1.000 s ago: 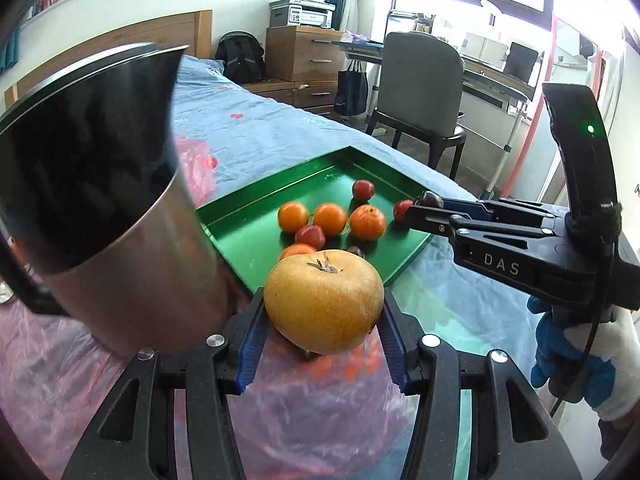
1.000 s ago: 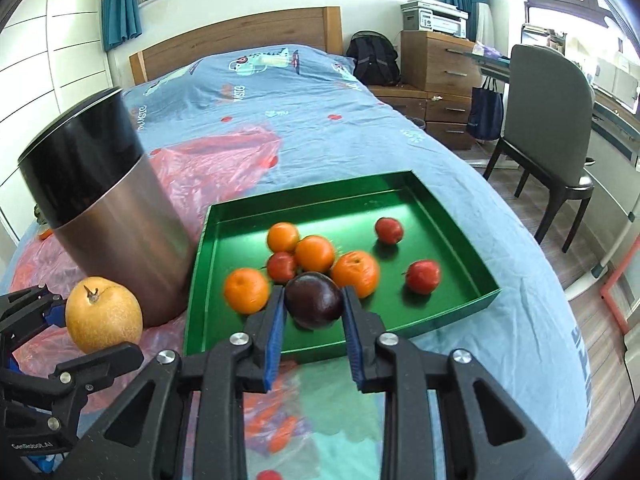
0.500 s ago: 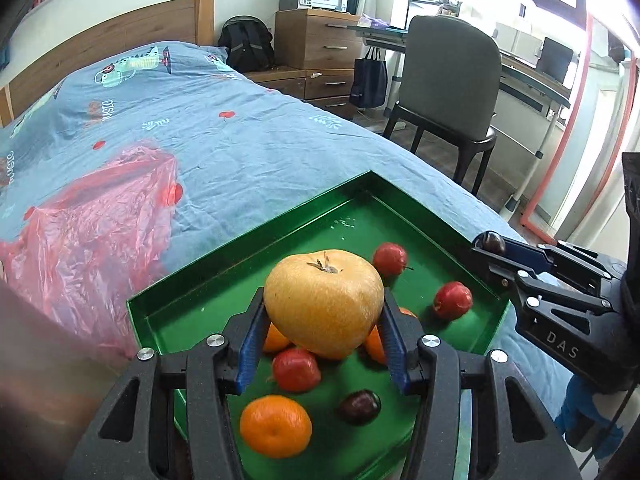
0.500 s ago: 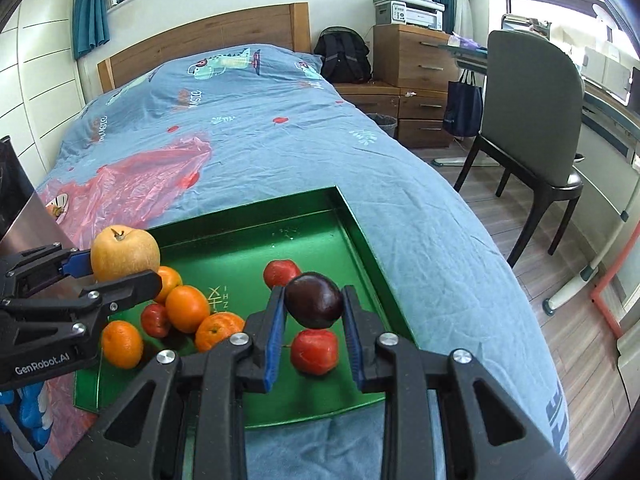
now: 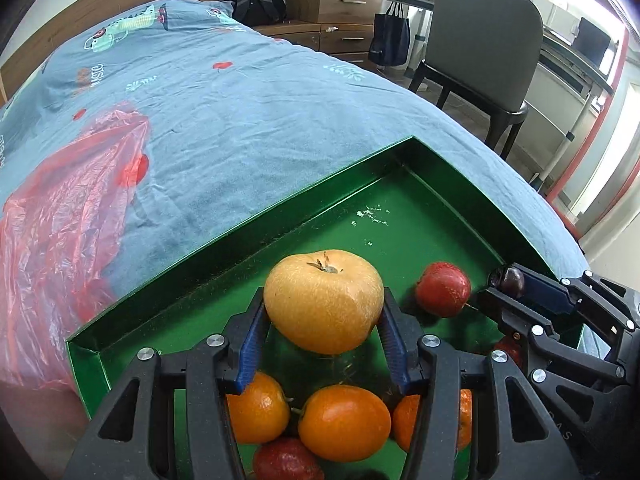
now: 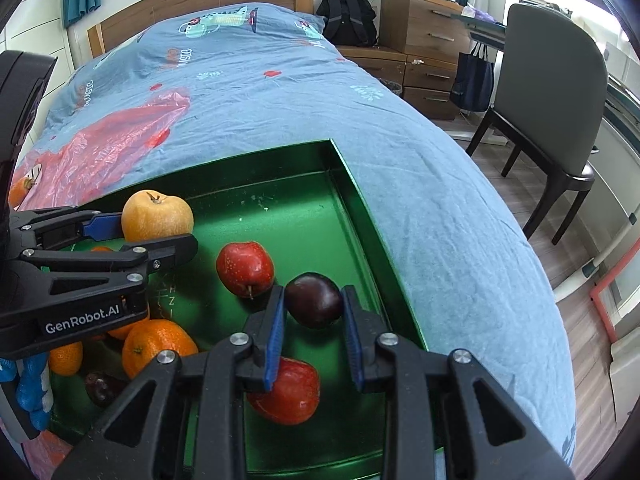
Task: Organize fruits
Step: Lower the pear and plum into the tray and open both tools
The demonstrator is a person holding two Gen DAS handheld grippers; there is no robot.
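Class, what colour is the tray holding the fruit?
Green: the tray shows best in the right wrist view.

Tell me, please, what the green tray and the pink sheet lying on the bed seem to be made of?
Green tray: probably thin metal with a glossy lacquer, though coated card is possible; its floor mirrors the fruit and the walls are crisply folded. Pink sheet: thin plastic film, translucent and crinkled, with the bedcover print showing through.

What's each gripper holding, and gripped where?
Left gripper: yellow pear, pinched across its sides. Right gripper: dark plum, likewise, above the green tray.
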